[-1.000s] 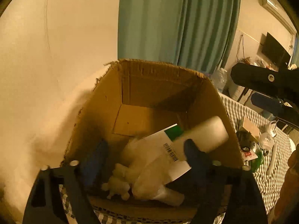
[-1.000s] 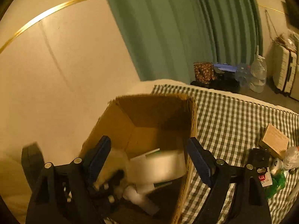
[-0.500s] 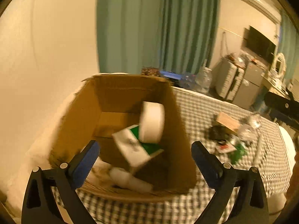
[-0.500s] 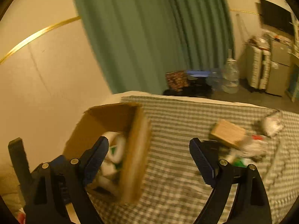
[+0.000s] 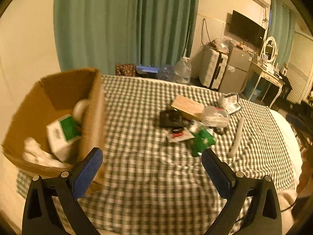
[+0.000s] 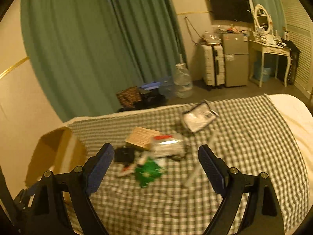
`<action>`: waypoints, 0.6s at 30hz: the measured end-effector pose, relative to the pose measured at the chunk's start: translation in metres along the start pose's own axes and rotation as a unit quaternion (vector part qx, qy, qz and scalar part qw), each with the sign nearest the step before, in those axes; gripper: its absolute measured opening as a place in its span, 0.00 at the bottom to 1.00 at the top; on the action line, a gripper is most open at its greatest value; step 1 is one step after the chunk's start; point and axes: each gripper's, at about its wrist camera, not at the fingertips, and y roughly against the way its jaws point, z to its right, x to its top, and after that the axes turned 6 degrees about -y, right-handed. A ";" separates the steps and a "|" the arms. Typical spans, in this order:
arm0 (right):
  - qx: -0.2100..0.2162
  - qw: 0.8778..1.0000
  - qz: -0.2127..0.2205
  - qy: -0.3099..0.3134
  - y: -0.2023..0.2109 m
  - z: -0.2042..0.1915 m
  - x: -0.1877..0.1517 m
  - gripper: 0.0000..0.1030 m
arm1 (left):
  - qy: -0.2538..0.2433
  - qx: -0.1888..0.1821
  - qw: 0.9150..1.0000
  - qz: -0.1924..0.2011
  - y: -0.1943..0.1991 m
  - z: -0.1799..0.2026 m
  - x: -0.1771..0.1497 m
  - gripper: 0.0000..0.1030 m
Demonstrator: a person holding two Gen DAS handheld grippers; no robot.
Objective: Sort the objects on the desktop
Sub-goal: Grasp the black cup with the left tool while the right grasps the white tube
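Checked cloth [image 5: 148,176] covers the bed, the largest thing in both views, and everything to be sorted lies on it. Next in size is the cardboard box [image 5: 93,117], standing open at the cloth's left end; inside it are a green-and-white carton [image 5: 62,131], a white roll [image 5: 80,107] behind that, and a white crumpled thing [image 5: 37,154] near the front wall, too blurred to name. Both grippers are empty and spread wide: the left gripper [image 5: 150,166] hangs over the cloth with its left finger just in front of the box corner, and the right gripper [image 6: 156,162] hangs above the loose pile. That pile sits mid-cloth, well apart from the box: a tan flat box [image 6: 141,137], a clear plastic bag [image 6: 168,146] touching it, a black item [image 6: 124,154] beside it, a green packet [image 6: 148,171] nearest the camera, and a white tube [image 5: 237,135] off to the right. A clear pouch [image 6: 198,117] lies further back.
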 end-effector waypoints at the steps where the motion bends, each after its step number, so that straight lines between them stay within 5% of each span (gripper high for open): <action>1: -0.006 1.000 -0.002 -0.003 -0.003 0.009 -0.002 0.86 | 0.001 -0.001 1.000 -0.004 -0.006 0.007 -0.001 1.00; 10: -0.039 0.998 -0.038 -0.028 -0.047 0.068 -0.030 0.86 | -0.011 0.009 0.999 -0.032 -0.083 0.060 -0.004 1.00; 18: -0.041 0.997 -0.062 -0.023 -0.102 0.082 -0.033 0.84 | 0.010 0.028 0.998 -0.049 -0.139 0.052 0.015 1.00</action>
